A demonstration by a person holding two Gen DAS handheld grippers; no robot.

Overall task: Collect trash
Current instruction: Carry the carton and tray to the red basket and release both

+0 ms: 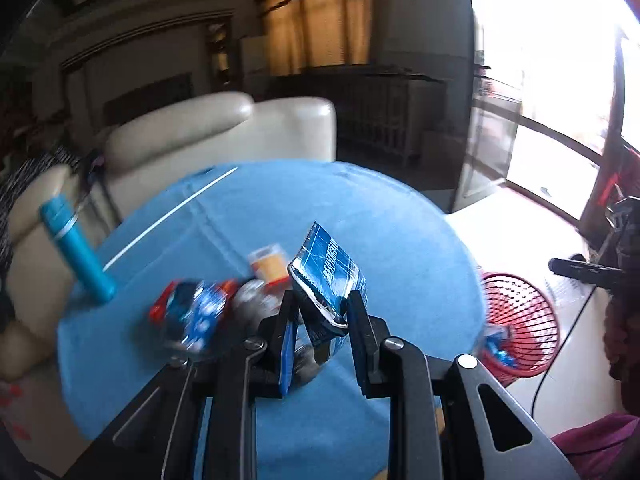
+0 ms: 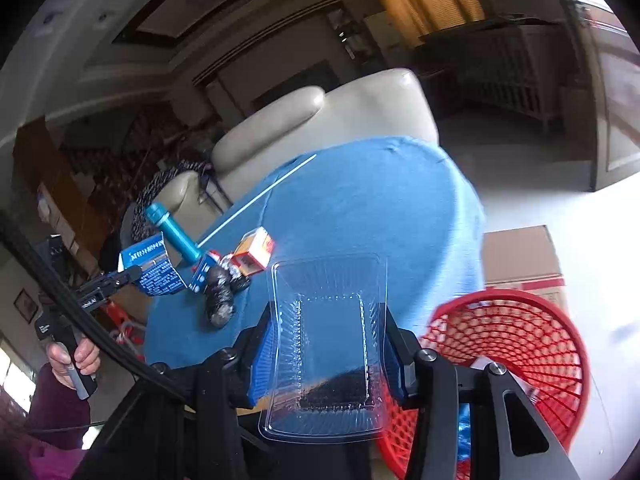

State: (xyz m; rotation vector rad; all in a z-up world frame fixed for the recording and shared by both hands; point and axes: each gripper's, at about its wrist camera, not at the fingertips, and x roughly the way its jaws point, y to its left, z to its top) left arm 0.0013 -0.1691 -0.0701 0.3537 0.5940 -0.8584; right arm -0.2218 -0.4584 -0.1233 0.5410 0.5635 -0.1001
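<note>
My left gripper (image 1: 320, 300) is shut on a crumpled blue carton (image 1: 328, 276) and holds it above the round blue table (image 1: 380, 220); the carton also shows in the right wrist view (image 2: 154, 266). My right gripper (image 2: 326, 320) is shut on a clear plastic clamshell tray (image 2: 326, 344), held near the table's edge beside the red mesh basket (image 2: 516, 360). On the table lie an orange box (image 2: 254, 254), a blue-red wrapper (image 1: 192, 312) and a crumpled grey-black wad (image 2: 220, 292).
A tall teal flask (image 1: 76, 248) stands at the table's left edge. A white stick (image 1: 168, 216) lies across the table. A cream sofa (image 1: 208, 136) stands behind it. A cardboard box (image 2: 520, 256) sits on the floor beyond the basket (image 1: 520, 320).
</note>
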